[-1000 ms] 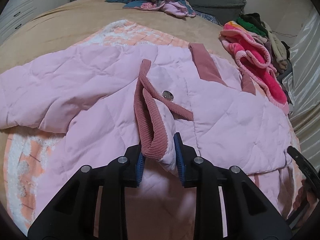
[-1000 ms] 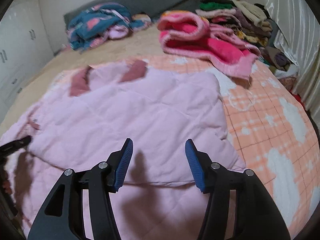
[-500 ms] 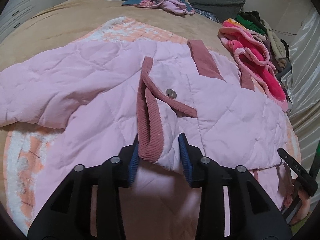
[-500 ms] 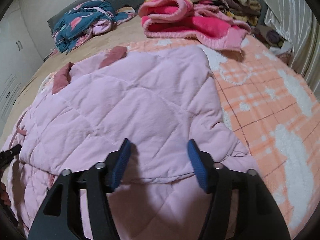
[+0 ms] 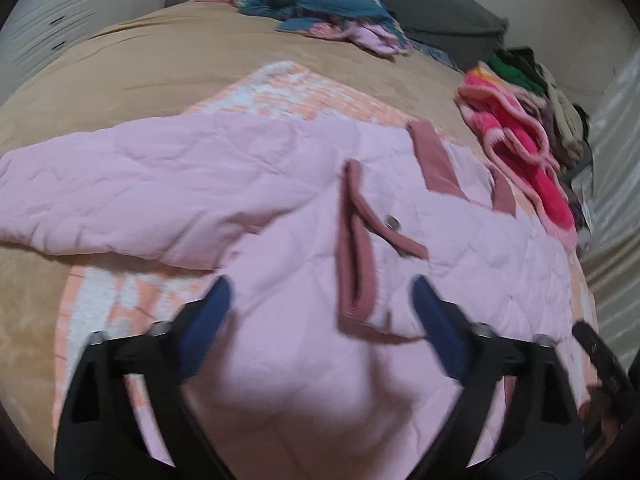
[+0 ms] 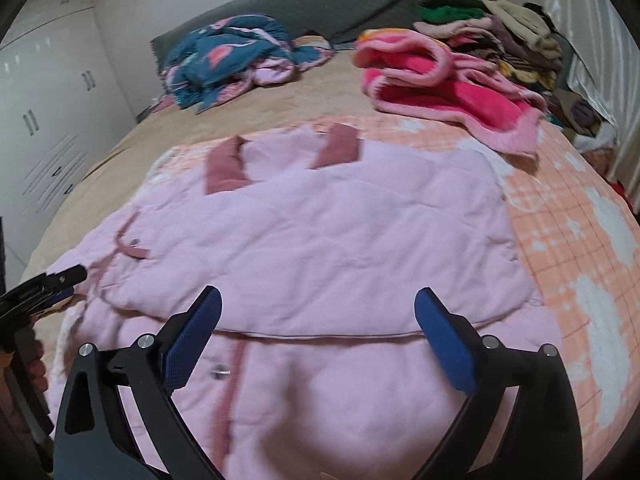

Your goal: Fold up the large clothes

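A pale pink quilted jacket [image 5: 472,264] with dusty-rose corduroy trim [image 5: 354,248] lies folded on the bed, one sleeve [image 5: 160,188] stretched left. My left gripper [image 5: 320,296] hovers over the folded trim edge with its jaws opening wide. The edge lies between them, and no pad touches it. In the right wrist view the jacket [image 6: 320,220] shows a folded hem line across its near part. My right gripper [image 6: 320,304] hangs just above that hem, its jaws opening, and nothing is gripped. The left gripper [image 6: 48,284] shows at the left edge.
An orange-and-white checked blanket [image 6: 580,220] lies under the jacket on a tan bedspread [image 5: 120,80]. A bright pink fleece garment [image 6: 448,92] and a clothes pile [image 6: 500,28] sit at the back right. A blue patterned garment [image 6: 224,60] lies by the grey headboard [image 6: 320,4]. White wardrobes [image 6: 44,112] stand at the left.
The left gripper let go of the corduroy-trimmed edge, which dropped onto the jacket, and its jaws spread wide as it drew back and up. The right gripper's jaws widened too and it pulled back.
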Tool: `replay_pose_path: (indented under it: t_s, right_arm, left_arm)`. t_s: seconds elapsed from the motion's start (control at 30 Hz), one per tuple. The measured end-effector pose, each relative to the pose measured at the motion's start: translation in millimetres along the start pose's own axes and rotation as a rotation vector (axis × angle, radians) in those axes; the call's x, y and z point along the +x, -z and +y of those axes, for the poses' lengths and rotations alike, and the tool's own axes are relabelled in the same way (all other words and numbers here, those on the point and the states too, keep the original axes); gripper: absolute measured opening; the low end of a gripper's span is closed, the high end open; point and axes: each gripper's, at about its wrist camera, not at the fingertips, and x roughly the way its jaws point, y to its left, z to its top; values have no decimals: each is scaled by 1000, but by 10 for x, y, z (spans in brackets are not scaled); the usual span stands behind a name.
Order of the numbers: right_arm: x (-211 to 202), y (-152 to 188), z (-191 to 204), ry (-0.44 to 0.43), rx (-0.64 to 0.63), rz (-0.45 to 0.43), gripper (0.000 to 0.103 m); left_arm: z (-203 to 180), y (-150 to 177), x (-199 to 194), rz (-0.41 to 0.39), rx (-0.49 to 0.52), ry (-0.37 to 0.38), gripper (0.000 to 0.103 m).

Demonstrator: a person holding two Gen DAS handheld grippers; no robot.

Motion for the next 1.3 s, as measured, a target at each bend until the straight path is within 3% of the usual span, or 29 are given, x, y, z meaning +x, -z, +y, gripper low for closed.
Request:
replay_pose_path:
  t_s: [0.37, 0.67, 0.87, 1.3]
  right_arm:
    - [-187, -145, 680, -76, -87, -61, 97]
    - [-248, -215, 1203, -118, -157, -87, 97]
    - [-208, -234, 1620, -159, -218, -75, 97]
    - [73, -157, 2578, -230, -380, -19, 97]
  left_arm:
    - [522, -136, -182, -41, -132, -46, 94]
    - [1087, -246, -418, -99, -217, -167, 94]
    - [1351, -259, -503, -113, -265, -206, 94]
    - [1964, -251, -577, -123, -406, -216, 94]
